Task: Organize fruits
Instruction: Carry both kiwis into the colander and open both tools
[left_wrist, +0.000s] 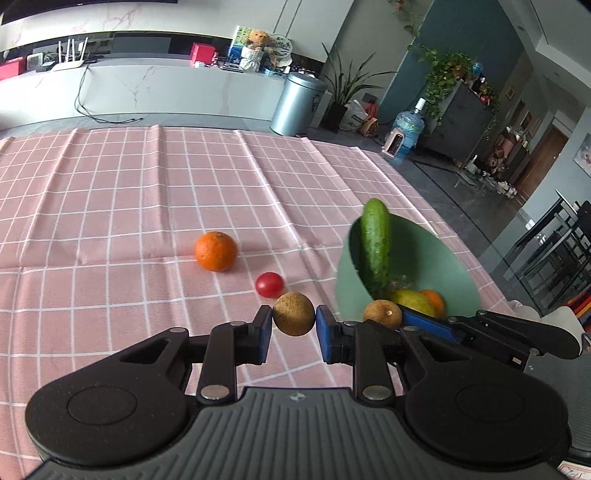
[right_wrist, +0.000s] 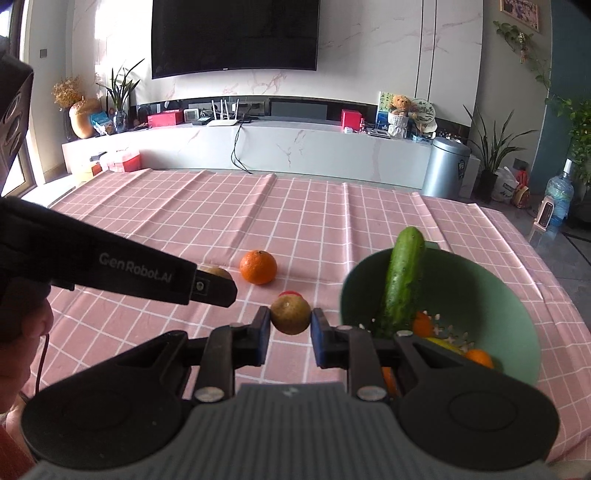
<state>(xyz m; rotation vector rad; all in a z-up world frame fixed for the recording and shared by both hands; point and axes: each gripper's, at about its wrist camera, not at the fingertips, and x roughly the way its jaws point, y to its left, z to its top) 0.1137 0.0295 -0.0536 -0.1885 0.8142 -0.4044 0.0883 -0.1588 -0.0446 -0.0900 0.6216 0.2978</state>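
Note:
My left gripper (left_wrist: 294, 325) is shut on a brown round fruit (left_wrist: 294, 314) just above the pink checked cloth. My right gripper (right_wrist: 290, 322) is shut on a second brown round fruit (right_wrist: 290, 312); it also shows in the left wrist view (left_wrist: 382, 314), beside the green bowl (left_wrist: 443, 258). The bowl (right_wrist: 480, 295) holds an upright cucumber (right_wrist: 404, 277), oranges and a yellow-green fruit (left_wrist: 412, 301). An orange (left_wrist: 216, 251) and a small red tomato (left_wrist: 269, 284) lie loose on the cloth. The left gripper's body (right_wrist: 129, 273) crosses the right wrist view.
The pink checked tablecloth (left_wrist: 129, 192) covers the table, with creases. The table's right edge (left_wrist: 424, 192) drops to a dark floor. A metal bin (left_wrist: 297, 103), water bottle (left_wrist: 406, 129) and white counter stand beyond the table.

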